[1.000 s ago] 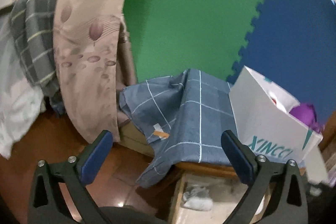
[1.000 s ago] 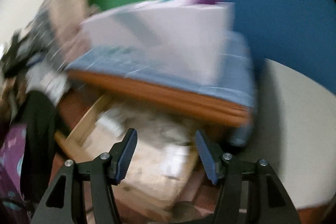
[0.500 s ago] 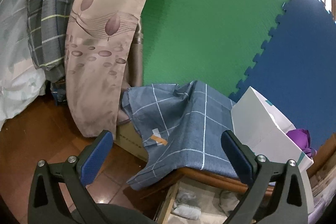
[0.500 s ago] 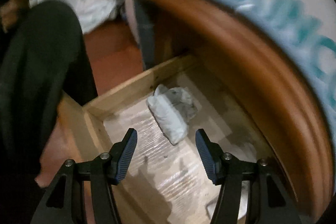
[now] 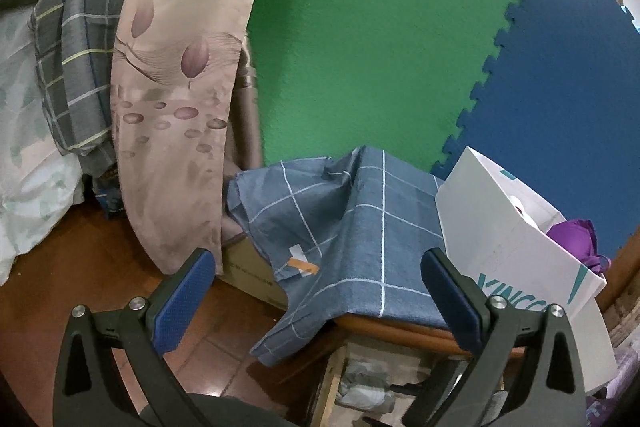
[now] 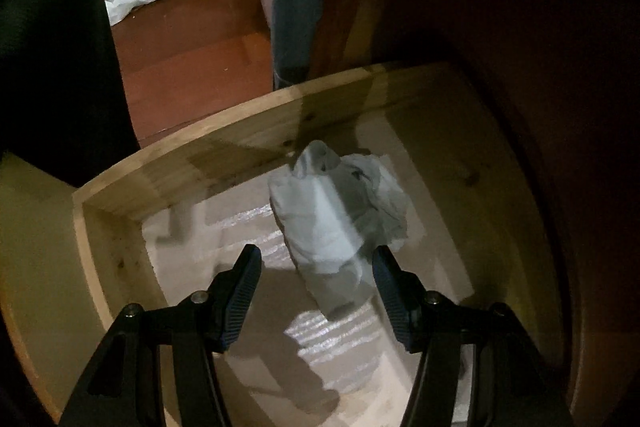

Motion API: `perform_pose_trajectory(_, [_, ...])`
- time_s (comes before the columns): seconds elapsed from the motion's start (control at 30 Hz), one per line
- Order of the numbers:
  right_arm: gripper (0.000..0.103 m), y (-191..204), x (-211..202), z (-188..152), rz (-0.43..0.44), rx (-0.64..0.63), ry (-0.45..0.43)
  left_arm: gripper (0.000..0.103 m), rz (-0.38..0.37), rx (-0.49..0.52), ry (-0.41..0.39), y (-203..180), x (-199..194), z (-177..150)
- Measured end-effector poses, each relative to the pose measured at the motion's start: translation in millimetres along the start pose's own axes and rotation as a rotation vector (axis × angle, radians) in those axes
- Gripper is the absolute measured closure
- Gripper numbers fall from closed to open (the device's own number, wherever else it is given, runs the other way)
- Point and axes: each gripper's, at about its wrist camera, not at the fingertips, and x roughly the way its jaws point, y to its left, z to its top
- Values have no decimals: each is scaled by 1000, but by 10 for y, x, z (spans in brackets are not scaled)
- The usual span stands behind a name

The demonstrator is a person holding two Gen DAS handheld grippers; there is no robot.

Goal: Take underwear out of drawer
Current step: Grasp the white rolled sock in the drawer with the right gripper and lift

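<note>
Underwear now lies right ahead of the right fingers, inside the open drawer

Underwear [image 6: 340, 211], a pale grey-white crumpled bundle, lies on the bottom of the drawer [image 6: 224, 143], near its far wooden wall, at about 12 to 1 o'clock from the right gripper [image 6: 316, 269]. One second ago the right wrist view was only a blur of the furniture from outside; half a second ago the drawer was seen from higher up and the bundle was small. Now the bundle fills the middle of the view and its near end reaches in between the two fingertips. I judge that the approach is almost finished and the closing of the grasp is the next step (nothing is taken out yet).

The right fingers [image 6: 244, 287] are spread, with a gap wider than the bundle. The right-side finger is just beside the cloth at its 3 o'clock edge; whether it touches, I cannot tell. The left-side finger is apart from it.

The left gripper [image 5: 316, 291] has risen a little and now looks over the blue checked cloth [image 5: 360, 227] that covers the worktop, with the white box [image 5: 508, 239] at 3 o'clock. Its fingers are released wide and hold nothing. At 6 o'clock in this view a part of the drawer with the pale bundle is visible.
</note>
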Motion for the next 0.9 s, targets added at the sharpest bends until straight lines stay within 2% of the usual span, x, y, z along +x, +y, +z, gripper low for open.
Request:
perform_pose_trajectory(0.4, [43, -78, 111, -18, -22, -5, 10, 1, -4, 22, 20, -30, 47, -10])
perform_pose_trajectory(0.6, [37, -213, 220, -61, -24, 9, 25, 1, -3, 26, 24, -43, 57, -11])
perform_pose_trajectory(0.8, [24, -204, 253, -87, -22, -13, 53, 1, 1, 33, 33, -64, 75, -21])
perform_pose_trajectory(0.9, [23, -241, 230, -115, -7, 6, 56, 1, 2, 35, 32, -72, 81, -18])
